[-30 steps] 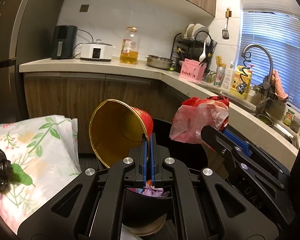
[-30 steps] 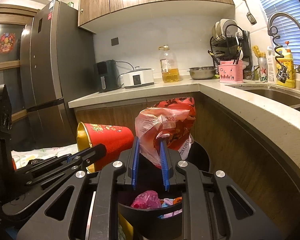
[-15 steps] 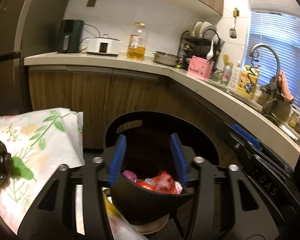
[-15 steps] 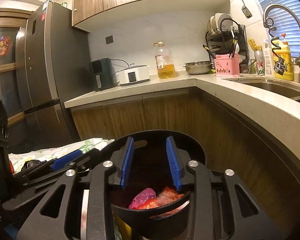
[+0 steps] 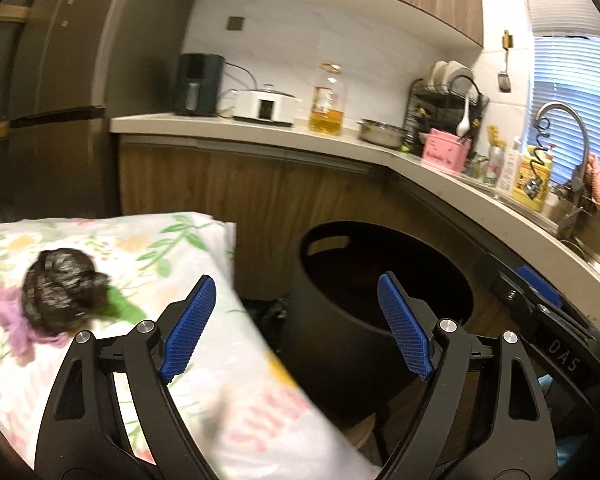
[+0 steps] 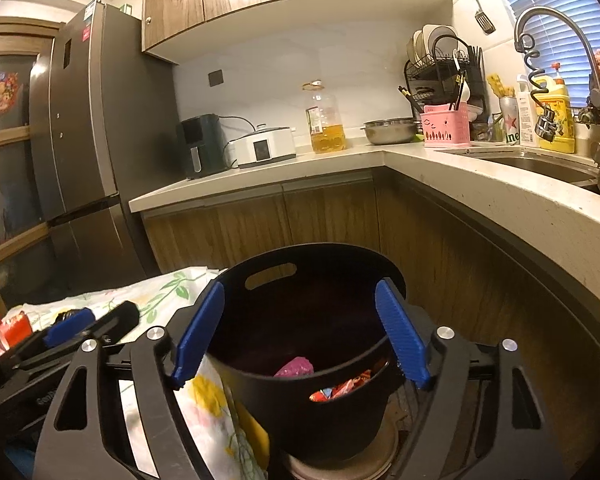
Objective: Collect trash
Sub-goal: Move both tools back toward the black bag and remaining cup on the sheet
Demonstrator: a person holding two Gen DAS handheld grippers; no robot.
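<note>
A black round trash bin (image 5: 340, 320) stands on the floor by the counter; in the right wrist view (image 6: 300, 392) it holds pink and red wrappers (image 6: 296, 368). My left gripper (image 5: 296, 328) is open and empty, between the bin and the floral-cloth table (image 5: 204, 400). A crumpled black bag (image 5: 56, 292) lies on that cloth to its left, with a purple scrap (image 5: 12, 316) and a green piece (image 5: 120, 308) beside it. My right gripper (image 6: 300, 332) is open and empty, its jaws straddling the bin's rim. The left gripper also shows in the right wrist view (image 6: 68, 328).
An L-shaped counter (image 6: 460, 168) carries an air fryer (image 6: 200, 144), a cooker, an oil bottle (image 6: 326, 120), a steel bowl, a pink caddy and a sink. A fridge (image 6: 80, 140) stands at left. Red packaging (image 6: 12, 328) lies at the table's far left.
Both grippers dropped their loads, the red bucket and the red plastic bag, into the bin and opened wide. The left gripper has swung left toward the table.
</note>
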